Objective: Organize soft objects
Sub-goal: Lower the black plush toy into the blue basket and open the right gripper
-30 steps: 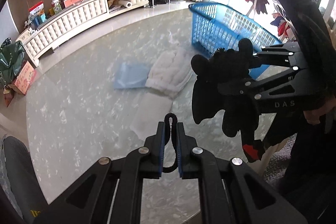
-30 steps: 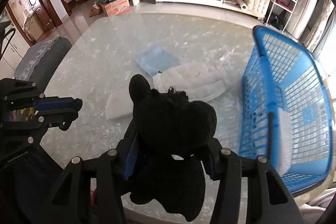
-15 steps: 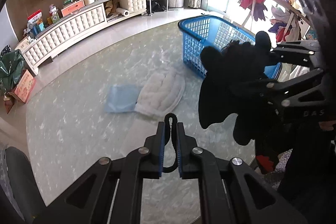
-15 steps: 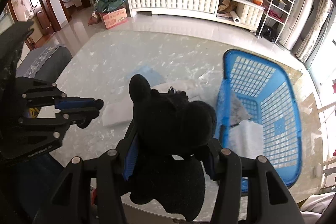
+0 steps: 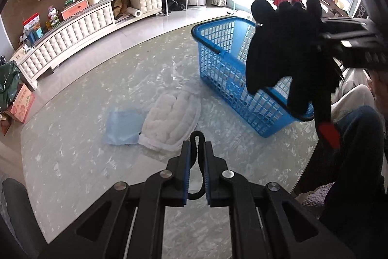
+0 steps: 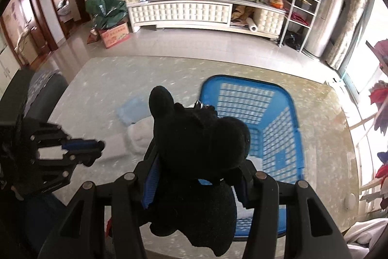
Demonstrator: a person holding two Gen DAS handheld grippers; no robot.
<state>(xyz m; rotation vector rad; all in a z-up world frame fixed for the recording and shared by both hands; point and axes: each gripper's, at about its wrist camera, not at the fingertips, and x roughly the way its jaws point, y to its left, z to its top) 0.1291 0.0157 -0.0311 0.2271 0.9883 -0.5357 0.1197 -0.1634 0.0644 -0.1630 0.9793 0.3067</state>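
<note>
The right gripper [image 6: 197,176] is clamped on a black plush toy [image 6: 196,142]. The toy's body sits squeezed between the two blue-padded fingers [image 6: 150,182], its rounded head and one ear rising above the fingertips and its lower limbs hanging below them, toward the camera. In the left wrist view the same toy [image 5: 283,52] dangles from the side of that gripper, a red piece [image 5: 328,135] hanging at its lowest end.

Past the fingertips and the toy lies the blue basket [image 6: 278,98] on the marble-patterned table [image 6: 101,79]; the toy hangs in front of the basket's near-left rim, not inside it.

The left gripper [image 5: 197,159] is closed tight, and a thin black loop [image 5: 197,137] stands pinched between its pads, poking out just above the fingertips. Beyond those fingertips lie a white quilted cloth [image 5: 172,120] and, touching its left edge, a pale blue cloth [image 5: 123,128], both flat on the table. The basket [image 5: 218,64] stands to the right of the cloths.
</note>
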